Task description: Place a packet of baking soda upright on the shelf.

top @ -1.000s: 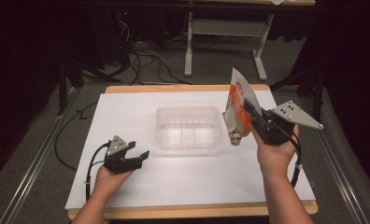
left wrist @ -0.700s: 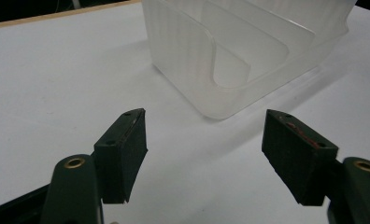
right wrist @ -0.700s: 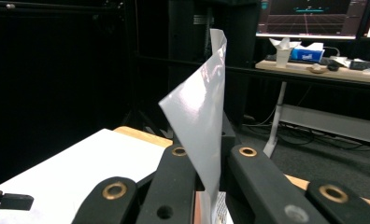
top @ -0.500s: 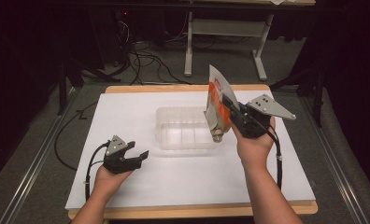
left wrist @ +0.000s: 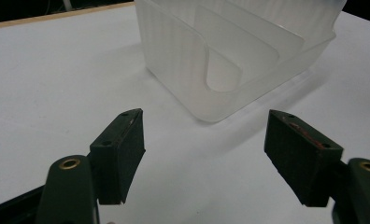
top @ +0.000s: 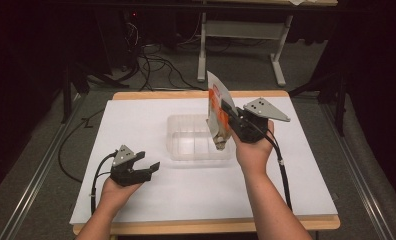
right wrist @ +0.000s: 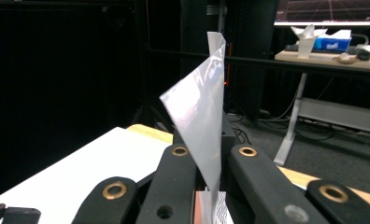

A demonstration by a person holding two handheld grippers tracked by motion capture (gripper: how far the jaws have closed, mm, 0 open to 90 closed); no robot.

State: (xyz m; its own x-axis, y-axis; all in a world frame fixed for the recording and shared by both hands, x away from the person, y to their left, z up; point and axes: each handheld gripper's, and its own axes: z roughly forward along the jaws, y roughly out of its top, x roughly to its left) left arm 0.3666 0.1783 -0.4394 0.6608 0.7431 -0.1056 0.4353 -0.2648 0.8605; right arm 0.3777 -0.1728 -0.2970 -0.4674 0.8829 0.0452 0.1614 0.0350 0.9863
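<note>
Now carrying: R gripper (top: pixel 229 119) clamped on foil pouch (top: pixel 215 107), upright over clear bin's (top: pixel 178 150) right end, mid-table. L gripper (top: pixel 147 167) gaping, empty, near front-left edge. Next, prob: lower in, release.

No legible text in any view. Pouch (top: pixel 217 112) carries orange-and-white print, too small and blurred to read; its silver back (right wrist: pixel 199 116) is blank. Blue box (right wrist: pixel 333 41) on the far desk has a white mark, unreadable. Tub (left wrist: pixel 230 51) is unlabelled.
</note>
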